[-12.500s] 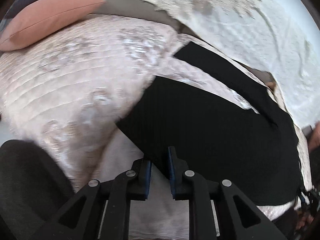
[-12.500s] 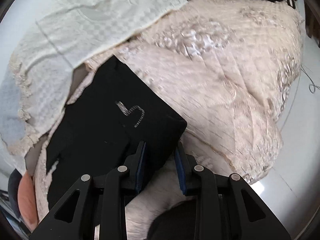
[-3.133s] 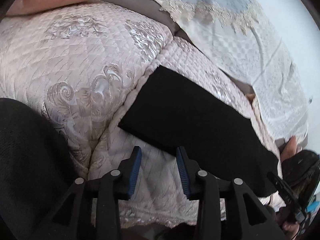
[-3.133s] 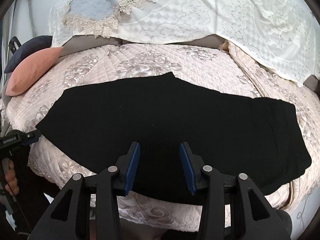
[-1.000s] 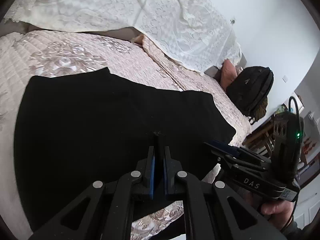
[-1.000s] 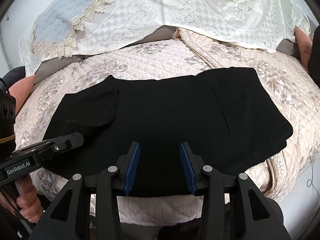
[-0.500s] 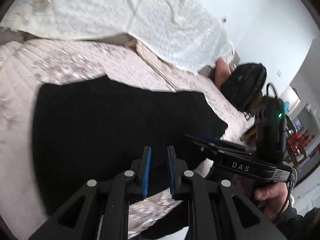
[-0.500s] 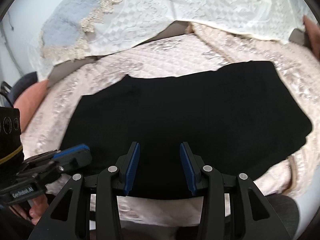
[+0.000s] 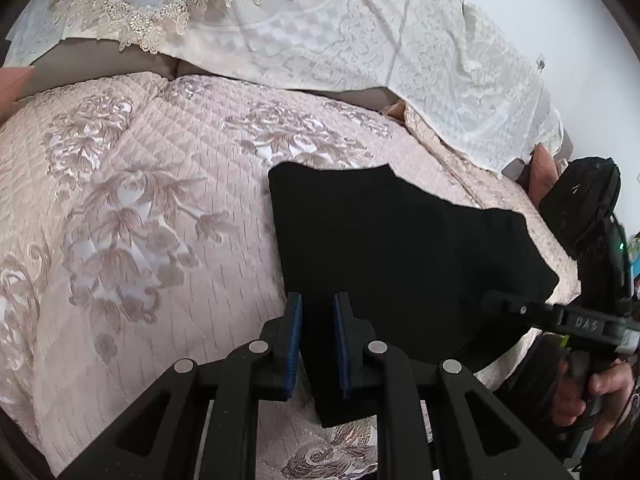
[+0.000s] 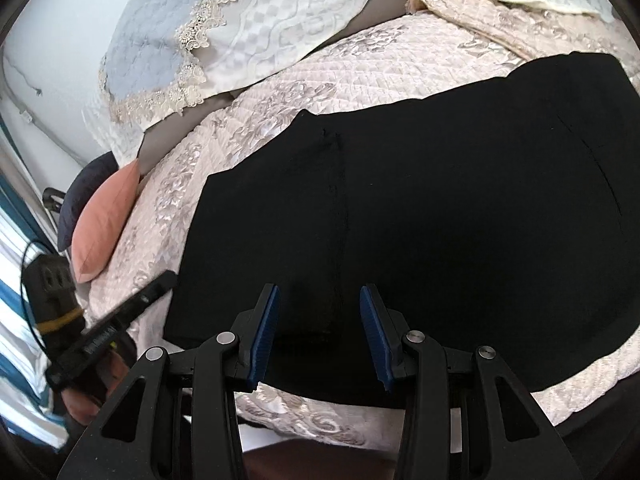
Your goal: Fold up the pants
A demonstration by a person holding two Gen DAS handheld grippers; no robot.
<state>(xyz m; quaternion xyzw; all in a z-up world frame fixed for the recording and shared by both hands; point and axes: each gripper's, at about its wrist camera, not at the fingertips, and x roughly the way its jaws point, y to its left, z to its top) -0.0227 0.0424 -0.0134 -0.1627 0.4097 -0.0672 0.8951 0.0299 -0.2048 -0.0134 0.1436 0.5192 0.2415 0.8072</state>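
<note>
since the black pants [image 10: 440, 208] lie folded flat on the quilted bedspread [image 9: 132, 216], neither tool holds cloth: left gripper [image 9: 317, 344] narrowly parted over their left edge, right gripper [image 10: 318, 332] wider, empty.

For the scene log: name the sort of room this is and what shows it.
Probably a bedroom or living room at home: black pants lie on a quilted floral cover over a bed or sofa, with a lace throw behind and a pink cushion.
</note>
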